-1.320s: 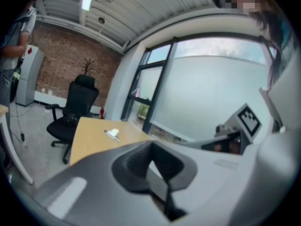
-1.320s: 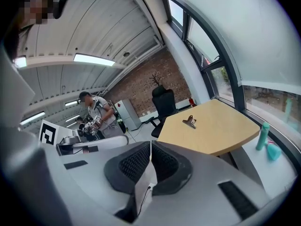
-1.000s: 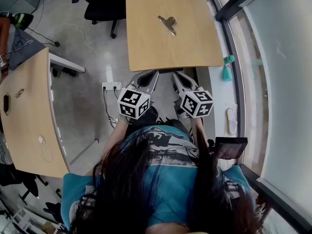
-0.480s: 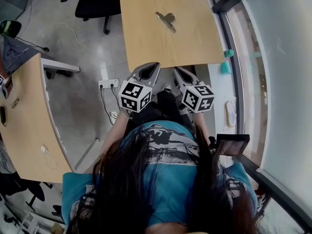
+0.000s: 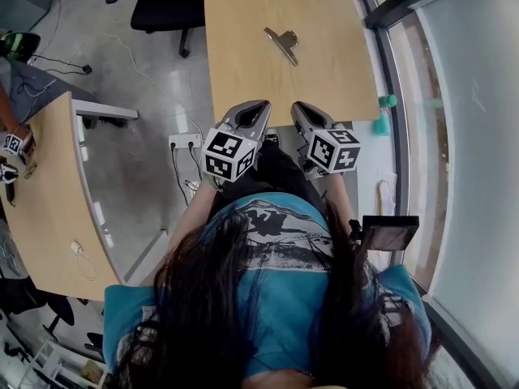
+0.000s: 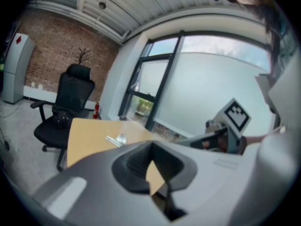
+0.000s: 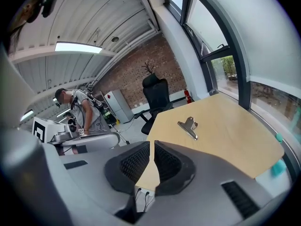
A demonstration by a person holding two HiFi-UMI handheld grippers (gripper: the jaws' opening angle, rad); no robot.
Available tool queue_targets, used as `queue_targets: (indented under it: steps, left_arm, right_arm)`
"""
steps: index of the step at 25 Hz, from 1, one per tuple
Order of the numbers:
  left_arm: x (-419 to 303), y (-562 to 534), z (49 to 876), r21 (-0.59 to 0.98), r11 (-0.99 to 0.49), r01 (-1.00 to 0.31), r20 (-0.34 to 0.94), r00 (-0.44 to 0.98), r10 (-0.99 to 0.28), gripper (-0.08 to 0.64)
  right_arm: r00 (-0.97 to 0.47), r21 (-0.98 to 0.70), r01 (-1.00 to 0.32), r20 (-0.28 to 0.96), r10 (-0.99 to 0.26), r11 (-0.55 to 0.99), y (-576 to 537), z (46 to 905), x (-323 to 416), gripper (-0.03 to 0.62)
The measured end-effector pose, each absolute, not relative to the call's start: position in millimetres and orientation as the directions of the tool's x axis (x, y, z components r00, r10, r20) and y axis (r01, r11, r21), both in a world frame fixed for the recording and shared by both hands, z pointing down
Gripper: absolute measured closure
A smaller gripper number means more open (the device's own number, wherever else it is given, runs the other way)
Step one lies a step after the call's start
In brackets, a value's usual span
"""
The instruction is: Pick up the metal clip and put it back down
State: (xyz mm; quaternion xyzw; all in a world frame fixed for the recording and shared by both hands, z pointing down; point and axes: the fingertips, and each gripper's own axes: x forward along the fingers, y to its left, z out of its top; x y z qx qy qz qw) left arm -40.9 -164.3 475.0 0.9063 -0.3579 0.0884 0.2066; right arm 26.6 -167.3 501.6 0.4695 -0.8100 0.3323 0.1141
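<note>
Metal clip [image 5: 281,41] lies flat on the wooden table [image 5: 243,67], in the far half of the top and well apart from both grippers. Left gripper [image 5: 253,109] and right gripper [image 5: 305,110] hang side by side at the table's near edge, both pointing toward the clip. Left jaws: pressed together, nothing between them. Right jaws: pressed together, nothing held. Black office chair [image 5: 166,6] stands on the floor beside the table's far left corner.
</note>
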Motion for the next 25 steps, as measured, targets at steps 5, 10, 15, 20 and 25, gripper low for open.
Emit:
queue_targets:
  steps: [5,10,15,20,25]
  left_arm:
    - [-27,-199,485,0.329,-0.629,-0.704,0.334,0.710,-0.620,0.556]
    - [-15,-234,495,0.323,-0.602,-0.730,0.358,0.683,-0.637,0.556]
    - [-10,-268,508,0.316,-0.578,-0.752,0.387,0.659,-0.645,0.555]
    - [-10,-295,519,0.312,-0.552,-0.773,0.419,0.633,-0.650,0.555]
    - [-10,-316,531,0.319,-0.530,-0.785,0.449,0.618,-0.645,0.556]
  right_arm:
    - [-0.553,-0.414,-0.831,0.539,-0.635,0.372,-216,521,45,0.574]
    - [-0.562,-0.406,-0.827,0.574,-0.595,0.389,-269,547,64,0.574]
    - [-0.572,-0.438,-0.820,0.609,-0.550,0.367,-320,580,74,0.572]
    - [-0.557,-0.438,-0.830,0.683,-0.472,0.346,-355,627,80,0.556]
    - [-0.542,-0.406,-0.830,0.750,-0.379,0.383,-379,668,78,0.465]
